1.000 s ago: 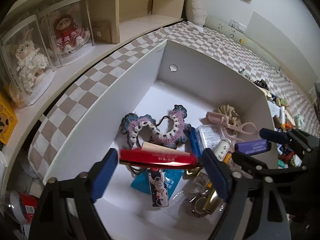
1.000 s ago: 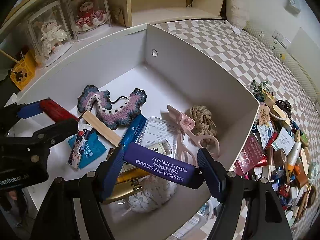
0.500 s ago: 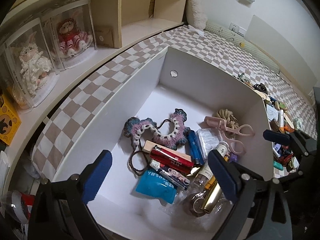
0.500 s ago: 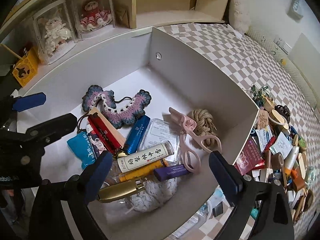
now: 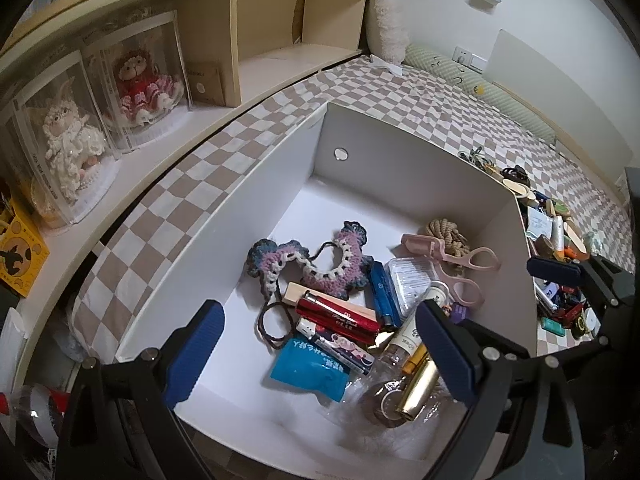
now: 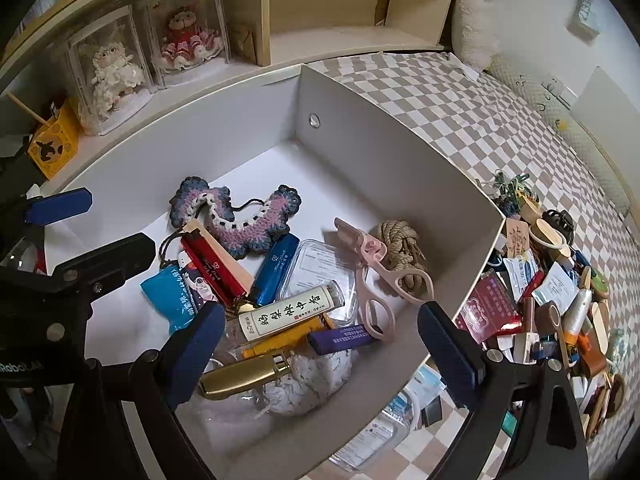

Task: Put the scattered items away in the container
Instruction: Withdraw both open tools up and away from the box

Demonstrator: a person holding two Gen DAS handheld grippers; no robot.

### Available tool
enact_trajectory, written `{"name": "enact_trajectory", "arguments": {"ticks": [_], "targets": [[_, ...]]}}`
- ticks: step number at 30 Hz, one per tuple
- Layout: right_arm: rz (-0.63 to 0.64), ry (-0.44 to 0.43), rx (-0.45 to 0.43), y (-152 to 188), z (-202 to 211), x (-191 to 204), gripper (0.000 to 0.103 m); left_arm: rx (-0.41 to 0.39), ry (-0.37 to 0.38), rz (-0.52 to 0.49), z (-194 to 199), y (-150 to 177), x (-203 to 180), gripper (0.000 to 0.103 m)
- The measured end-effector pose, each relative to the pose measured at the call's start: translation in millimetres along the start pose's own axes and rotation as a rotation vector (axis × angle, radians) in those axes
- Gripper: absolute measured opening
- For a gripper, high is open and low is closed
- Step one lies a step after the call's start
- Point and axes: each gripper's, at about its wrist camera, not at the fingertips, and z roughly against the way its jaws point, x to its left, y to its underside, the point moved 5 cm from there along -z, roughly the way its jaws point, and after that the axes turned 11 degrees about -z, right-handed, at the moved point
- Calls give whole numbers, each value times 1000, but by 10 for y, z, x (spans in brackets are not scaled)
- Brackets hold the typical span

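The white container [image 6: 400,160] sits right under both tools, already holding the red lighter [image 6: 212,266], the purple tube [image 6: 344,338], pink scissors [image 6: 376,280] and a crocheted piece [image 6: 240,216]. The right tool [image 6: 316,354] hangs released above the purple tube, pads touching nothing; its jaws have just been opening, and they're empty. The left tool [image 5: 320,354] is released too, above the red lighter. The scattered pile [image 6: 560,300] lies on the checkered bed [image 6: 460,112], beyond the right tool's outer finger. I'd lift clear of the container's wall before swinging out, then single out one loose item at the pile's edge.
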Motion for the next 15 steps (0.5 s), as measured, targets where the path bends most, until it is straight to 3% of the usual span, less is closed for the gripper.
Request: {"name": "enact_trajectory", "arguments": {"ticks": [3,8,15], "targets": [[-12,-6,-10,1,44,-30,97,-11,-1,7,49,-12,-8,103],[-23,8,-31,18,120,-73,103,-23,1,-1,137,-24,-50,103],[-36,0,-64,45,279,-127,103,-46,-3,-2,277,-42,-129,103]]}}
